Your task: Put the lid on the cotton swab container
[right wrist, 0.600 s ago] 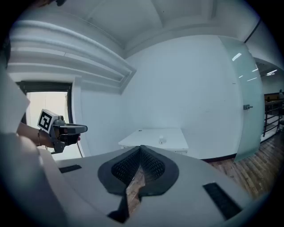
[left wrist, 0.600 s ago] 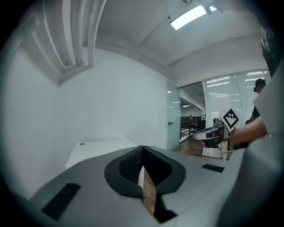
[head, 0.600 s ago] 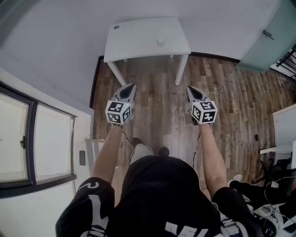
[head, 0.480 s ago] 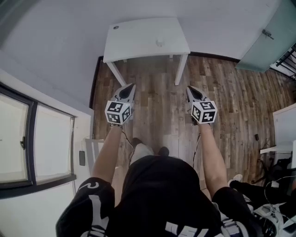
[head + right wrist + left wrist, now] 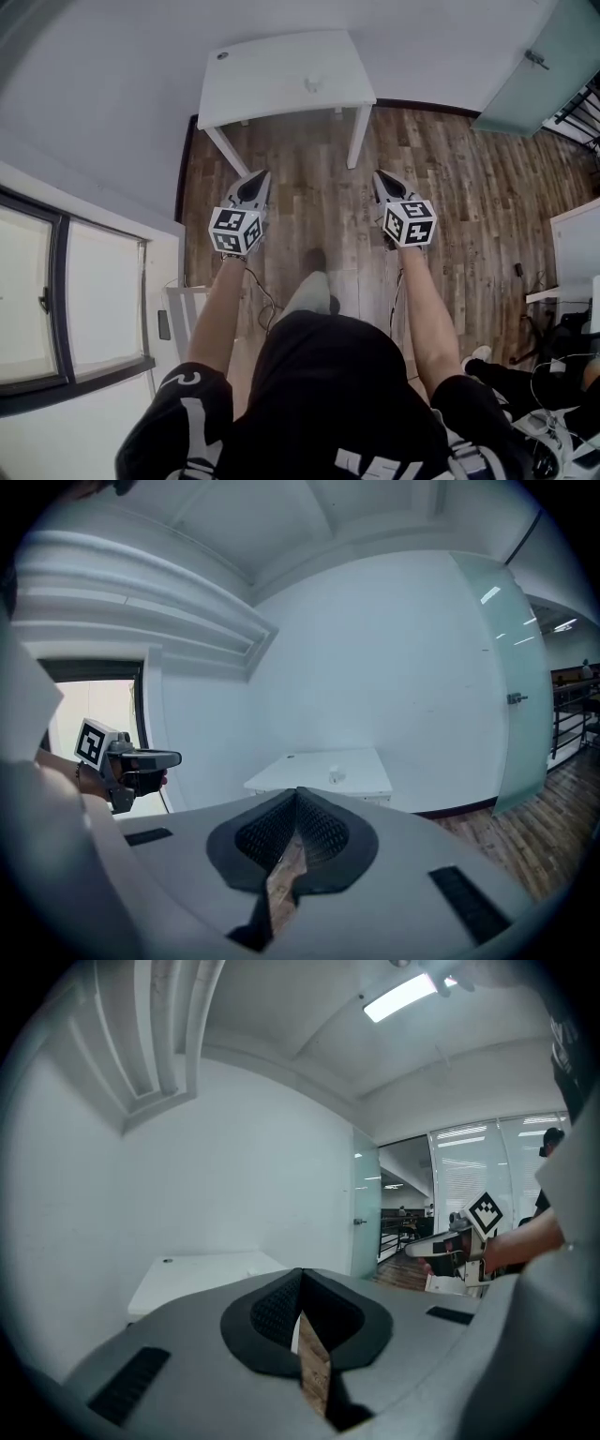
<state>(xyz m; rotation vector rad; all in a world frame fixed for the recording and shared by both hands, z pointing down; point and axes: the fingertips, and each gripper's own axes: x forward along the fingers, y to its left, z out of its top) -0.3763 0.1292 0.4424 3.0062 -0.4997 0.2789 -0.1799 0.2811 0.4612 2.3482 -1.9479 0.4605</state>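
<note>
1. Left gripper (image 5: pixel 259 178): held above the wooden floor (image 5: pixel 309 197); jaws clenched together, nothing gripped.
2. Right gripper (image 5: pixel 381 178): held level beside the left; jaws likewise clenched, empty.
3. Cotton swab container (image 5: pixel 310 85): seen on the white table (image 5: pixel 262 70), well apart from both grippers; too small for the lid to be told.
</note>
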